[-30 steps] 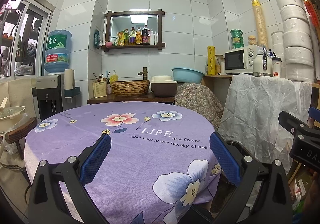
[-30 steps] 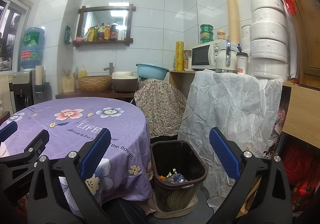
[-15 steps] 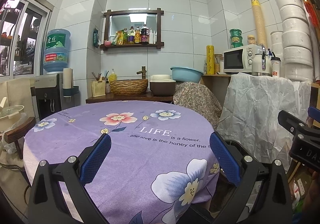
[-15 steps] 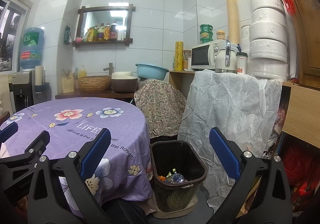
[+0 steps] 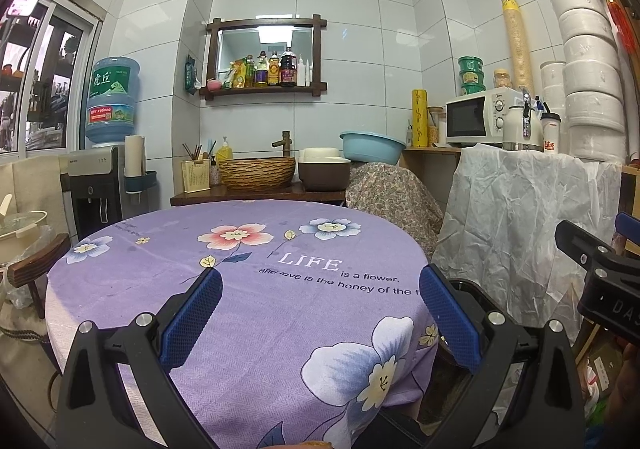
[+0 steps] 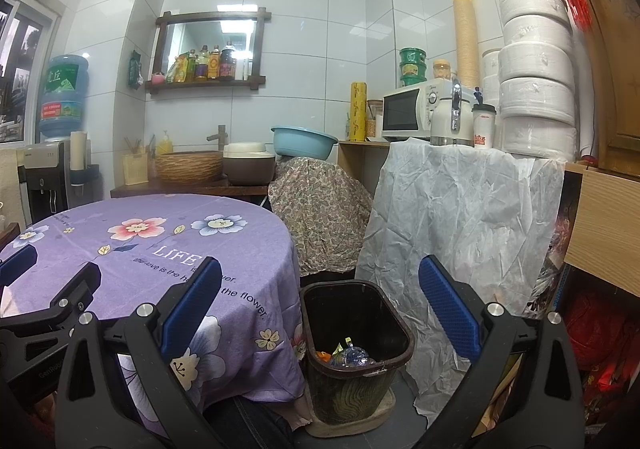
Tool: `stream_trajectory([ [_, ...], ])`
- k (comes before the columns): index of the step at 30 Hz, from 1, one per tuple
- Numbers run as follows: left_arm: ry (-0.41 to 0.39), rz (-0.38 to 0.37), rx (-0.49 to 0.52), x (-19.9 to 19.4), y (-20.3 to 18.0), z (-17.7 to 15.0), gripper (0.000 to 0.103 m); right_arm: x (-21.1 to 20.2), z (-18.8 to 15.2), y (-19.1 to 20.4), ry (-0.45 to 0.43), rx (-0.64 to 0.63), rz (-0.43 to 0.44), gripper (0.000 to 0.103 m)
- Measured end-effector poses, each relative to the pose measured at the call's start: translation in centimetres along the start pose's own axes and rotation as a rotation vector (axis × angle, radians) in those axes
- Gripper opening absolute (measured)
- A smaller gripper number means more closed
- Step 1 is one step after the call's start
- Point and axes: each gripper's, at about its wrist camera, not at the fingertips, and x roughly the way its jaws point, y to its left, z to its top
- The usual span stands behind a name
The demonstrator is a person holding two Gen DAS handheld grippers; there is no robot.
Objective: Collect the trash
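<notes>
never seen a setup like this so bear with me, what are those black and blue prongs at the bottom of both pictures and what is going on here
Those prongs are handheld tools, one in each of a person's hands, each with a camera looking forward along its two blue-padded fingers. One picture is from the left gripper, the other from the right gripper. Both are open and hold nothing. The left view looks across a round table with a purple flowered tablecloth; no trash shows on it. The right view points beside the table at a dark trash bin on the floor, with a few wrappers at the bottom. The job is collecting trash.
</notes>
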Motion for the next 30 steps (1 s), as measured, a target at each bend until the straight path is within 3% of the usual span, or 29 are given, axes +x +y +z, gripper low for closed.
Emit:
stream_trajectory([
  [30, 0.0, 0.001, -0.003, 0.0, 0.26, -0.18, 0.098, 0.12, -0.12, -0.16, 0.005, 0.002, 0.002, 0.097],
])
